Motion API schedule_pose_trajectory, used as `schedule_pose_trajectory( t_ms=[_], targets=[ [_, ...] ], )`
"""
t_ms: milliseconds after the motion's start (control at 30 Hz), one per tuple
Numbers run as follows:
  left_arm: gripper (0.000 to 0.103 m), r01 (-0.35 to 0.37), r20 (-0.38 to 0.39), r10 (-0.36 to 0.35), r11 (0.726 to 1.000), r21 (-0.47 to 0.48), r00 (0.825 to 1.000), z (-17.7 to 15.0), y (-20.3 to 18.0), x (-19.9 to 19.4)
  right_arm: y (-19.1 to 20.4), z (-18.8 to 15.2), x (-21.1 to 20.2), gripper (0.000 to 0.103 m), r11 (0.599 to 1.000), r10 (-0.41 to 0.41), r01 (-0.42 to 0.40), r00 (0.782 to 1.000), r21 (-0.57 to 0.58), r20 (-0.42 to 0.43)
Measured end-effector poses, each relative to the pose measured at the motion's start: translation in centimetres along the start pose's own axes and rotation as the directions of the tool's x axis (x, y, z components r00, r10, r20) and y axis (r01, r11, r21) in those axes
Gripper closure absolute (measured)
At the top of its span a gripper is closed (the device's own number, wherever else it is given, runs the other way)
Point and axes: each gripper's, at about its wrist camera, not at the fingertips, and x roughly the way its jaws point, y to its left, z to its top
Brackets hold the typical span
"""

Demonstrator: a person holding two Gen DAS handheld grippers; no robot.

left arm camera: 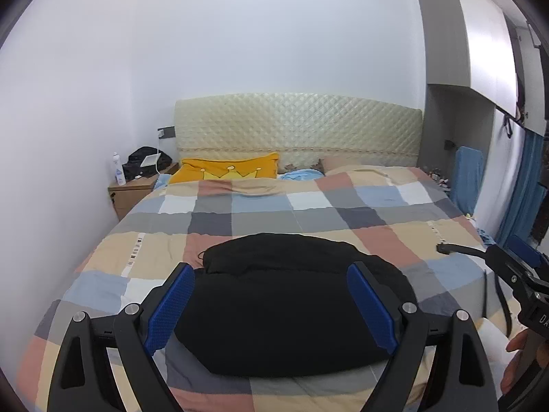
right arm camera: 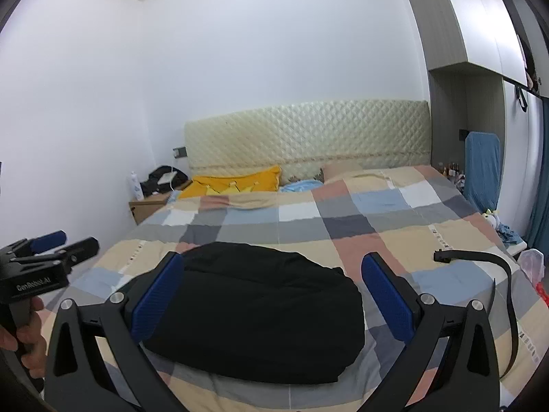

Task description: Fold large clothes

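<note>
A black garment lies folded into a compact bundle on the checked bedspread, near the foot of the bed. My left gripper hovers above it, open, its blue pads wide apart with nothing between them. In the right wrist view the same black garment lies below my right gripper, which is open too and holds nothing. The left gripper's body shows at the left edge there, held by a hand. The right gripper's body shows at the right edge of the left wrist view.
A quilted cream headboard and a yellow pillow stand at the far end. A wooden nightstand with a white bottle and a black bag stands at the left. A blue chair and a wardrobe are at the right.
</note>
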Motion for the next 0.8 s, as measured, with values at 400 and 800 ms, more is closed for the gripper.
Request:
schedule_pose_trajectory(
  t_ms=[400, 800],
  targets=[
    [0.012, 0.017, 0.017, -0.018, 1.000, 0.006, 1.000, -1.7, -0.5, -3.0, 2.1, -2.3, -4.5, 0.000, 1.000, 0.015, -0.015, 1.000, 0.002, 0.011],
    [0.012, 0.017, -0.015, -0.017, 1.000, 0.000, 1.000, -3.8, -0.5, -4.2, 2.4, -5.0, -6.2, 0.000, 1.000, -0.009, 0.009, 0.999, -0.003, -0.031]
  ],
)
